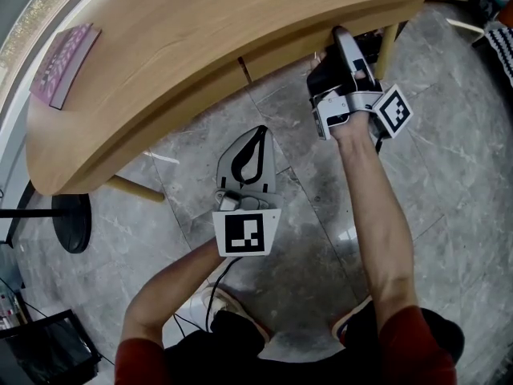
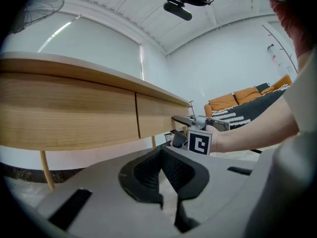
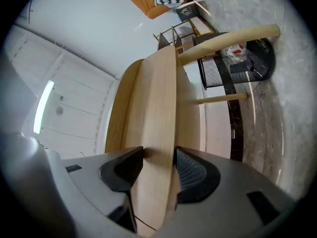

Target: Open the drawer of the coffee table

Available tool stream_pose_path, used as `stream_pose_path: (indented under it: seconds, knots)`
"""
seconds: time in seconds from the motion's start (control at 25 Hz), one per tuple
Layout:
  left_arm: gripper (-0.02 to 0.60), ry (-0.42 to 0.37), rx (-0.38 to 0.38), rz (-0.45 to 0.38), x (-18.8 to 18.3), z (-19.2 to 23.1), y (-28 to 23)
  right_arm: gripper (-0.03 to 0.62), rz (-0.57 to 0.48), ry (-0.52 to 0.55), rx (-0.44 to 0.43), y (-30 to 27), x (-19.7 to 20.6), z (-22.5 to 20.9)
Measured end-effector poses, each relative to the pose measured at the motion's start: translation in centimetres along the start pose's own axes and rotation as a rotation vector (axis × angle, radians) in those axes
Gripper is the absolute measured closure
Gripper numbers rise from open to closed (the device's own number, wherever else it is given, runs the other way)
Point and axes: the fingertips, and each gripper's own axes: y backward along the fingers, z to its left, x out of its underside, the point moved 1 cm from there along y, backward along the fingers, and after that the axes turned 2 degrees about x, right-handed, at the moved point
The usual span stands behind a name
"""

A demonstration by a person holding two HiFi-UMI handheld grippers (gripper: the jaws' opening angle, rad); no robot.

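— Right gripper view: the right gripper [image 3: 158,163] has its jaws wide but pressed on the drawer [image 3: 154,123] front's lower edge, under the table's [image 1: 200,22] near edge, toward its right end. Hold there?
— I'd say so. It's stiff, smooth wood, likely light, so pull straight. Only the left gripper view shows the front flush, unopened. The left gripper [image 2: 161,155] is closed, empty, apart from the table.

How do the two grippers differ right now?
The right gripper clamps the drawer front; the left gripper is shut on nothing. The right gripper reaches under the coffee table edge; the left gripper hangs back over the floor. Both carry a marker cube.
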Motion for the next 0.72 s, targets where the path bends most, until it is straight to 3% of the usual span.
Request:
stream_pose_path:
  seconds: [0.32, 0.72]
  knots:
    - [0.575, -0.001, -0.006, 0.021, 0.5, 0.8, 0.0, 0.404, 0.007, -0.027, -0.019, 0.4, 0.0, 0.2]
    - [0.575, -0.003, -0.009, 0.035, 1.3, 0.2, 0.9, 0.421, -0.021, -0.027, -0.091, 5.6, -0.7, 2.8]
